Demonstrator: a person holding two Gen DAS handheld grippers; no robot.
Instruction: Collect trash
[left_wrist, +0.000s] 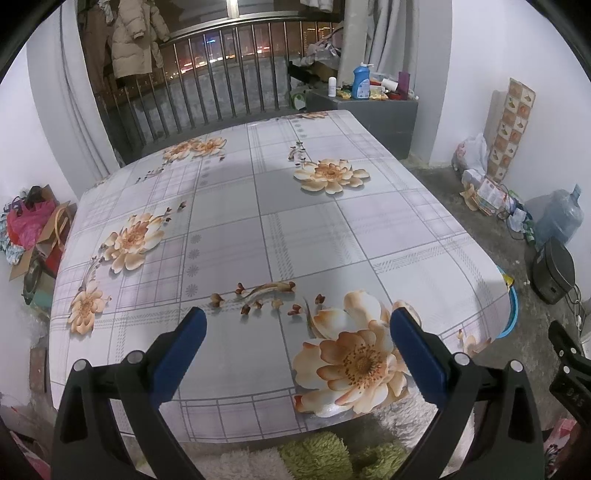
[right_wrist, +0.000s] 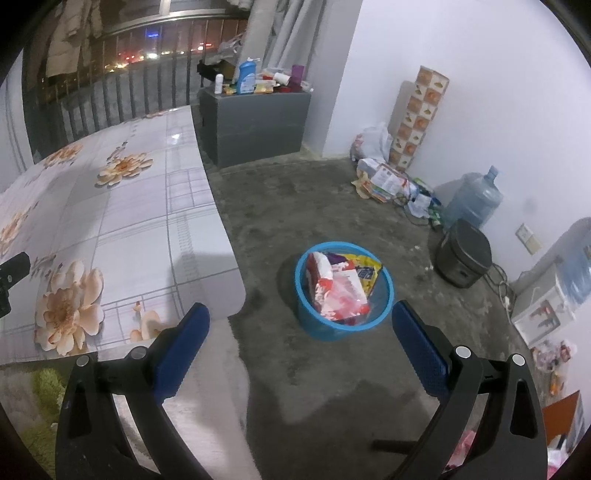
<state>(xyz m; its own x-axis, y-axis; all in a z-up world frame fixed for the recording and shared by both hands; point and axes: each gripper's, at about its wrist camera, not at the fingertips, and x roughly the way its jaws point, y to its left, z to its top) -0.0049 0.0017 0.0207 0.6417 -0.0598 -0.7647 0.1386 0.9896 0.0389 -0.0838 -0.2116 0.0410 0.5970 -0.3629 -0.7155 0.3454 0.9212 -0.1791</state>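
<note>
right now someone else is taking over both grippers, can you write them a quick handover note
Left gripper: open, empty, over the near edge of the flowered table.
Right gripper: open, empty, pointing at the blue bin on the floor beside the table.
Done: wrappers and packets are in the bin; no trash visible on the tabletop.
Left: the clutter along the far wall may still need collecting.
</note>
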